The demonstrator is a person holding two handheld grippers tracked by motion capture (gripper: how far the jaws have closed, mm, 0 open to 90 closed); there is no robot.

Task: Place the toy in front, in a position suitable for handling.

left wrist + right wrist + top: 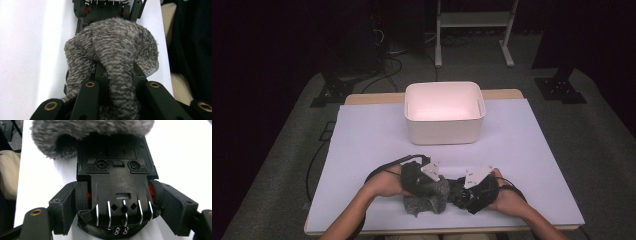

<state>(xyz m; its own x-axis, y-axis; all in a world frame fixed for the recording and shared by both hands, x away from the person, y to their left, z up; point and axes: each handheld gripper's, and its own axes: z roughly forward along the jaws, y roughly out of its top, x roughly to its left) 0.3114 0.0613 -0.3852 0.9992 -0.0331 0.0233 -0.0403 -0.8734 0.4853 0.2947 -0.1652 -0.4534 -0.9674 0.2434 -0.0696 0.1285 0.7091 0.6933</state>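
A grey fuzzy cloth [426, 201] lies bunched at the front of the table, and my left gripper [435, 191] is shut on it. In the left gripper view a fold of the cloth [117, 50] runs between the black jaws of the left gripper [118, 68]. One end of it is draped over a black toy car [105, 10]. My right gripper [460, 195] faces the left one. Its jaws flank the upturned toy car [117, 177] at the wheels, and the right gripper [120, 196] is shut on it. The cloth [87, 132] covers the car's far end.
A white plastic bin [444, 132] stands open at the back middle of the white-covered table [372, 140]. Both forearms come in over the table's front edge. Cables trail from each gripper. Stands and cables sit on the dark floor behind the table.
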